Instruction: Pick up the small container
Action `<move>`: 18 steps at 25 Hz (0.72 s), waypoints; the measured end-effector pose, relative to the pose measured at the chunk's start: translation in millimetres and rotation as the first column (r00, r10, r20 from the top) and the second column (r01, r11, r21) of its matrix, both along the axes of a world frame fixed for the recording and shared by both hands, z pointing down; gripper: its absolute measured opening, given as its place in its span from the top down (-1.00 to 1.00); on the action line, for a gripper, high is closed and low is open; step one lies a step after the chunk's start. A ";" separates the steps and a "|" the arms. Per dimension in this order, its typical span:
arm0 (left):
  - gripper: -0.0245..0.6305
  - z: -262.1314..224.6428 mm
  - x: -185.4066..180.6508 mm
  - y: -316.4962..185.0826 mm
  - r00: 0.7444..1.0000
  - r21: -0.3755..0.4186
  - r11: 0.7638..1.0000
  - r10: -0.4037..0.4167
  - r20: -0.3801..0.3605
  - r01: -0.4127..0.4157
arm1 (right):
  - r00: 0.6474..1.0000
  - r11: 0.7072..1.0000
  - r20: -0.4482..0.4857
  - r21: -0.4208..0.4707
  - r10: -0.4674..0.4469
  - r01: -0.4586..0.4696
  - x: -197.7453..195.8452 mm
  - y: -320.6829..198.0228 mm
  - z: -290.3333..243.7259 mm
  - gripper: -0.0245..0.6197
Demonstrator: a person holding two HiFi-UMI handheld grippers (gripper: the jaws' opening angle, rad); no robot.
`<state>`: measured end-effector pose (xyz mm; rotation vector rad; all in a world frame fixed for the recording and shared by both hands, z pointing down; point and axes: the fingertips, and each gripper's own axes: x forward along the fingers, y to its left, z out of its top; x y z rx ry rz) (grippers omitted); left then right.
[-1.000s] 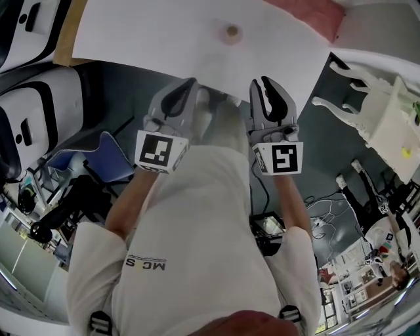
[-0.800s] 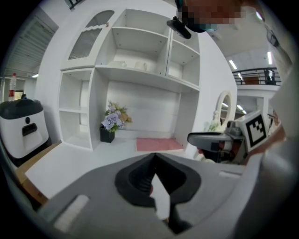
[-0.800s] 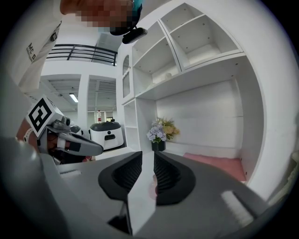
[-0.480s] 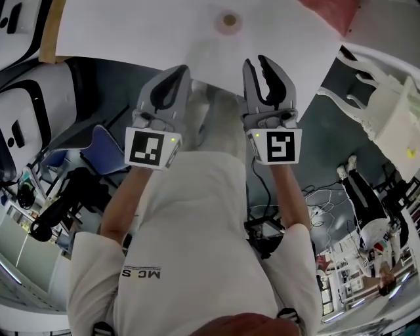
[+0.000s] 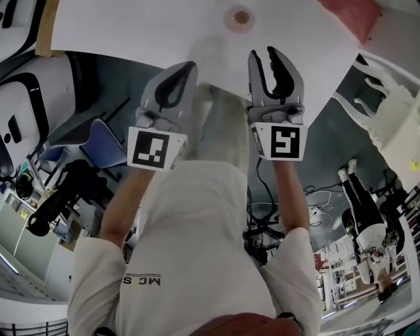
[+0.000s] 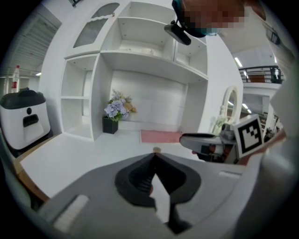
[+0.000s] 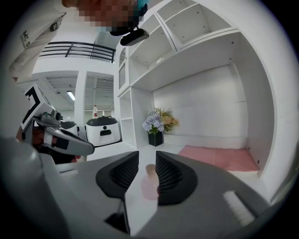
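Observation:
The small container (image 5: 240, 18) is a pale pink jar with a tan top, standing on the white table (image 5: 144, 26). My right gripper (image 5: 270, 52) is held at the table's near edge, short of the container and a little to its right. Its jaws are opening and nothing is between the pads. In the right gripper view the container (image 7: 150, 181) shows through the gap of the right gripper (image 7: 147, 154), farther ahead on the table. My left gripper (image 5: 186, 67) is beside it on the left with its jaws shut and empty. The container's top (image 6: 157, 150) peeks over the left gripper (image 6: 154, 156).
A white shelf unit (image 6: 140, 51) stands at the back of the table with a potted flower bunch (image 6: 115, 115) and a pink mat (image 6: 161, 136). A white-and-black appliance (image 6: 25, 120) is at the left. A white chair (image 5: 387, 111) stands on the floor at the right.
The right jaws have spread apart. Both grippers have moved a little forward, up to the table's edge. The left jaws stay shut.

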<state>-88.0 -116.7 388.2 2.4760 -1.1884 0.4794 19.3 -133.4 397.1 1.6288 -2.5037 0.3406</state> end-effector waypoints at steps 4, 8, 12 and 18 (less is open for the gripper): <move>0.93 17.6 0.6 -4.3 1.000 -0.013 1.000 -0.002 0.004 0.002 | 1.000 1.000 0.003 -0.001 -0.003 0.003 -0.6 -11.2 16.8 0.56; 0.93 30.8 2.0 -8.1 1.000 -0.031 1.000 0.000 0.004 0.000 | 1.000 1.000 -0.001 -0.003 -0.018 0.018 -5.4 -20.5 29.7 0.54; 0.93 50.5 8.7 -14.2 1.000 -0.040 0.999 0.014 0.011 -0.014 | 1.000 0.999 -0.001 -0.006 -0.031 0.031 -4.8 -31.8 51.3 0.53; 0.93 69.0 12.5 -20.7 1.000 -0.049 0.999 0.010 0.000 -0.010 | 0.999 0.999 -0.004 0.001 -0.035 0.035 -8.6 -44.8 72.3 0.50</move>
